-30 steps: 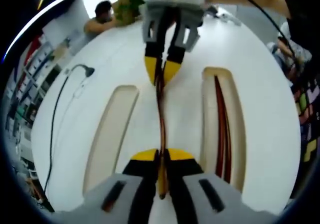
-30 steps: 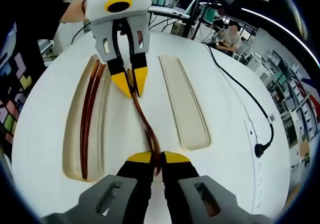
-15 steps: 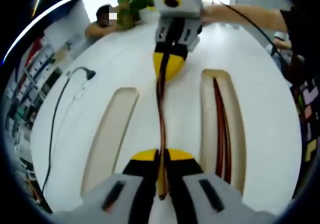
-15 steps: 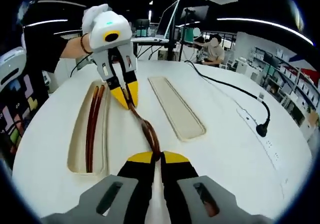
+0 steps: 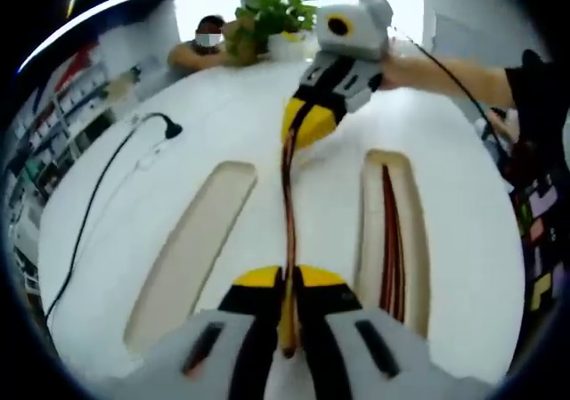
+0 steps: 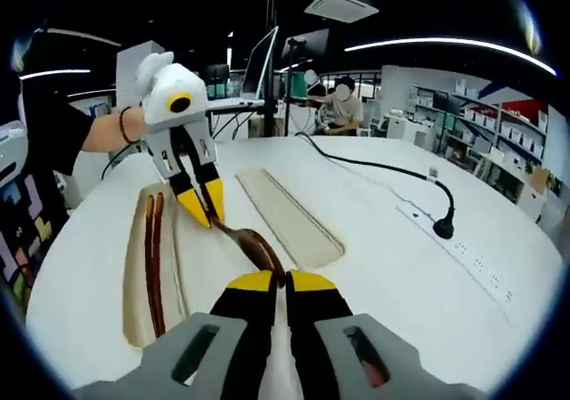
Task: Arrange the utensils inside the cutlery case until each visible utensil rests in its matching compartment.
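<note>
Both grippers hold one brown spoon up in the air between them. The left gripper [image 5: 287, 280] has its fingers pressed on the thin handle of the spoon [image 5: 289, 204]. The right gripper [image 6: 285, 281] has its fingers pressed on the wide bowl end. Each gripper also shows far off in the other's view, at the other end of the spoon.

The case [image 5: 321, 213] is white and lies on the round white bench [image 5: 205, 106]. It has two long slots. In the left gripper view, the slot on the right [image 5: 370, 231] has dark brown chopsticks [image 5: 390, 240] lying in it. That part of the job looks done. The slot on the left [image 5: 191, 248] has nothing in it. The spoon hangs over the white strip between the two slots, not in either one.

So I think the job is about half done. The spoon most likely goes in the slot with nothing in it. What is left is to carry it over that slot, bring it down flat, and open both sets of fingers. I see no other utensils waiting on the bench.

A black cable [image 6: 383, 170] lies on the far part of the bench, well away from the case.
</note>
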A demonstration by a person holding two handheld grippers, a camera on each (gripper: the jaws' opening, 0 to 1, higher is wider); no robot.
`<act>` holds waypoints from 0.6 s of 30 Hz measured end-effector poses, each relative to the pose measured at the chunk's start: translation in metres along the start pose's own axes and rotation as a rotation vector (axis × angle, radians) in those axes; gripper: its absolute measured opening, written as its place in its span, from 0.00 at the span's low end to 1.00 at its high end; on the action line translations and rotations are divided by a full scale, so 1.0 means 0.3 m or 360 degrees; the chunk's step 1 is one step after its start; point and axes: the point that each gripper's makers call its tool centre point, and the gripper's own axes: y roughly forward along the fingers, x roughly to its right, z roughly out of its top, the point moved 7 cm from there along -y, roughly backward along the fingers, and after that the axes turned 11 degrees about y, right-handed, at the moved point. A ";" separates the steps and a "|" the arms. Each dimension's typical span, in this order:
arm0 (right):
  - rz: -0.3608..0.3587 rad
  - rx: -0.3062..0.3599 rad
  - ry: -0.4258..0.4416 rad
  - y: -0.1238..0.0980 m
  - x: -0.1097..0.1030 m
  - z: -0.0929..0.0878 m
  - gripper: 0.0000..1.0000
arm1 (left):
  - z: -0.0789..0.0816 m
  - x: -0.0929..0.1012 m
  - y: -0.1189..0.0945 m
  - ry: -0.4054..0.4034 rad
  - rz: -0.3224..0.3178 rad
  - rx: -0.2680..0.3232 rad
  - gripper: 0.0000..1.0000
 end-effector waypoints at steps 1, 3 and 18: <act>-0.0010 -0.0004 -0.0004 -0.004 -0.005 0.010 0.02 | 0.005 0.003 -0.002 0.0010 0.0005 0.0000 0.05; -0.0029 -0.0003 0.0002 -0.012 -0.012 0.026 0.02 | 0.012 0.006 -0.010 0.0038 0.0029 -0.0005 0.05; -0.0025 0.0097 -0.0050 -0.111 -0.141 0.090 0.02 | 0.067 0.079 -0.142 0.0102 0.0048 0.0092 0.05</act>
